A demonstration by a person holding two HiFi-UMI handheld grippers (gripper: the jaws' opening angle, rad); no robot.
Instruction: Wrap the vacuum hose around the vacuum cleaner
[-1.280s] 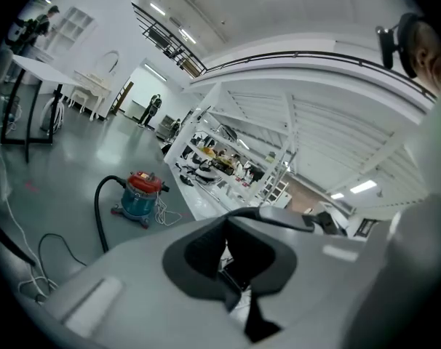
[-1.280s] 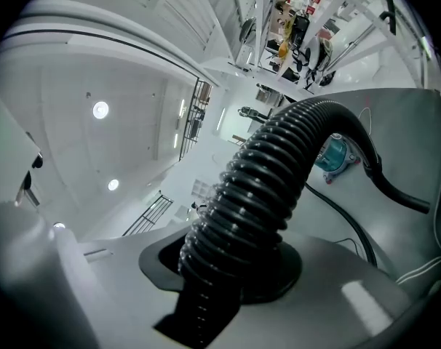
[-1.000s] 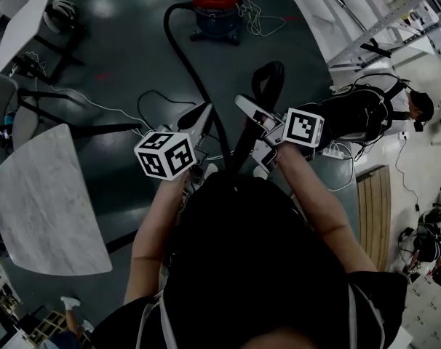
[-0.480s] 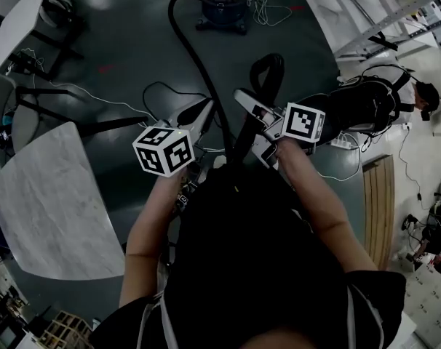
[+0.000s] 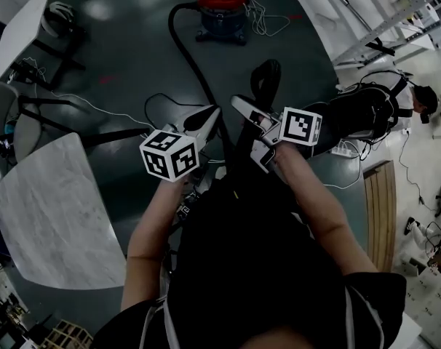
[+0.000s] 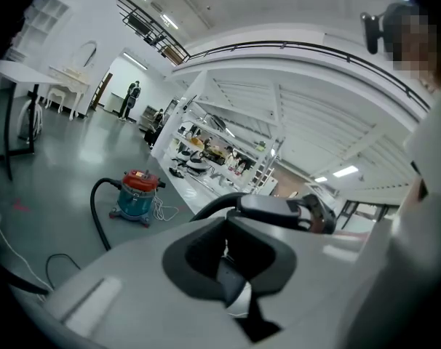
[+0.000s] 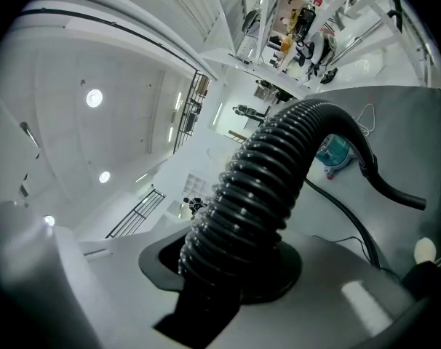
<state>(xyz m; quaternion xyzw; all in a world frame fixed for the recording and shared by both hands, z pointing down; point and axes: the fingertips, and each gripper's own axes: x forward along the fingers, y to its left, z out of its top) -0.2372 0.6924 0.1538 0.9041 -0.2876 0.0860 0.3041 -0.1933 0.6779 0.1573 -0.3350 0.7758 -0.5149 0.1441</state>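
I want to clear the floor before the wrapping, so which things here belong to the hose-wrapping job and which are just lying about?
Job:
- black ribbed vacuum hose, clamped in the right gripper
- red-lidded blue vacuum cleaner

Lying about:
- grey marbled tabletop
- slatted wooden board

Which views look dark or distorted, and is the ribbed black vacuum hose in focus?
Head view: dim, edges bent by the wide lens, red-topped vacuum cleaner readable. Right gripper view: bright, curved, ribbed black vacuum hose sharp. Left gripper view: bright, curved too.
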